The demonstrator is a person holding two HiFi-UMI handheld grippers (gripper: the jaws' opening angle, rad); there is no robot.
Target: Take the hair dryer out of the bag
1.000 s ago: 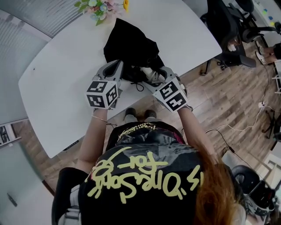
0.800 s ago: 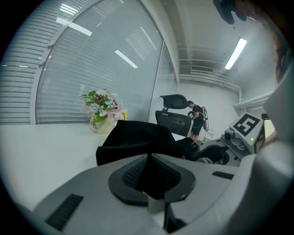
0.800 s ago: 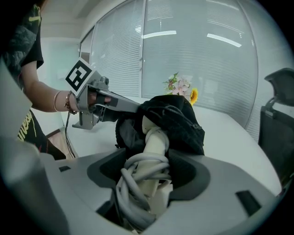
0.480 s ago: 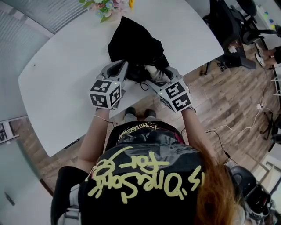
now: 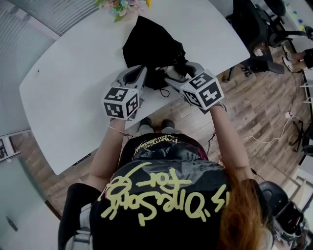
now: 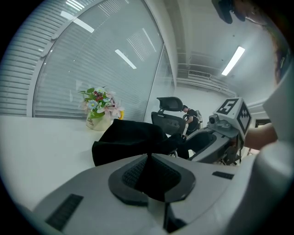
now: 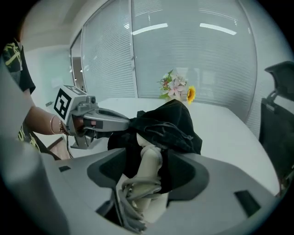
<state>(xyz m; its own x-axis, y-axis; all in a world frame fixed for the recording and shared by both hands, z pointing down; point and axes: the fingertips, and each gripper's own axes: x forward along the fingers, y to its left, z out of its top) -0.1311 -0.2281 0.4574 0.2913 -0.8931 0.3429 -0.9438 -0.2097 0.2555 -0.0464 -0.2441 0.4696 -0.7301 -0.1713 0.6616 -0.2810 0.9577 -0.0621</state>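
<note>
A black drawstring bag (image 5: 152, 46) lies on the white table (image 5: 73, 83), its mouth toward me. My left gripper (image 5: 142, 71) is shut on the bag's near edge, with black cloth pinched between its pads (image 6: 138, 170). My right gripper (image 5: 172, 77) is shut on the hair dryer (image 7: 148, 167), a cream handle with grey cord wound round it. The handle sticks out of the bag's mouth (image 7: 158, 131), while the dryer's head stays hidden inside the black cloth. In the right gripper view the left gripper (image 7: 120, 122) holds the bag just left of the dryer.
A small vase of flowers (image 5: 121, 6) stands at the table's far edge behind the bag. Black office chairs (image 5: 257, 29) stand to the right on the wooden floor, with a person's legs (image 5: 302, 57) beyond. The table's near edge runs just below both grippers.
My right gripper has risen and drawn back toward the right with the dryer handle in it. The left gripper has kept its hold on the bag's edge in the same place.
</note>
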